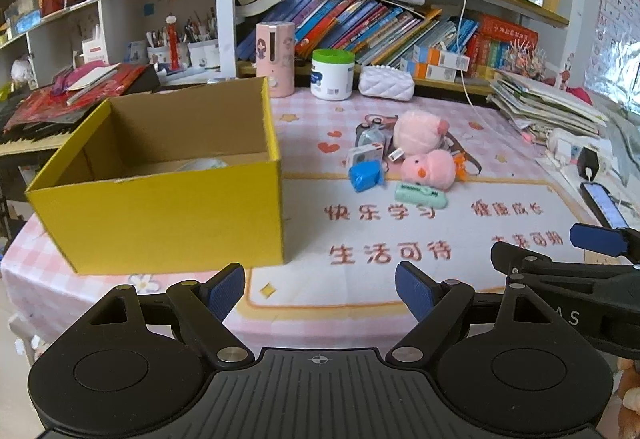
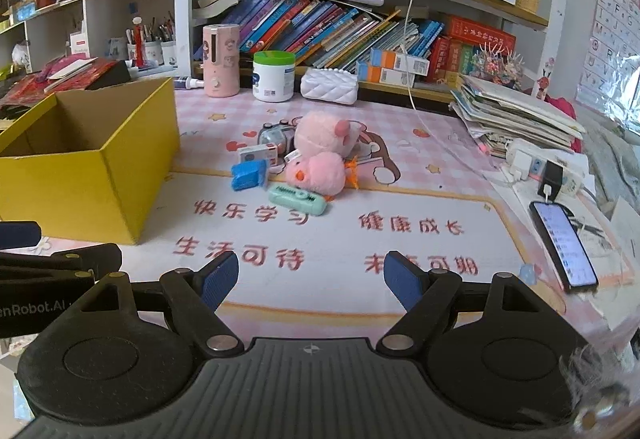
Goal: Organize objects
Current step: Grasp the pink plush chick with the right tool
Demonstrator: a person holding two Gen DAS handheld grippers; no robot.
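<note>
Clutter sits in a small heap near the middle of the desk mat (image 2: pixel 400 175): two pink plush toys (image 2: pixel 320 175), one behind the other, a blue block (image 2: pixel 249 175) to their left, a mint-green case (image 2: pixel 298 199) lying flat at the front edge of the heap, a small white box (image 2: pixel 258 153) and a grey gadget (image 2: pixel 274 135) tucked at the back. All of it is packed close, the pieces touching or nearly so.

The left gripper (image 1: pixel 320 289) hangs over the near edge of the mat with its blue pads spread wide and nothing between them. The heap lies well ahead of it and a little to its right; the yellow cardboard box (image 1: pixel 168 215) stands ahead and to its left, open at the top, with something pale inside that I cannot make out.

The right gripper (image 2: pixel 311 281) is alongside, its pads spread too and bare. From its view the heap sits almost straight ahead, slightly left, and well apart from the fingertips, with the red printed characters on the mat between. The box is off to its far left. A lit phone (image 2: pixel 564 247) lies on the mat's right side, near the right gripper but not touching it.

Both sets of tongs are clear of every object.
</note>
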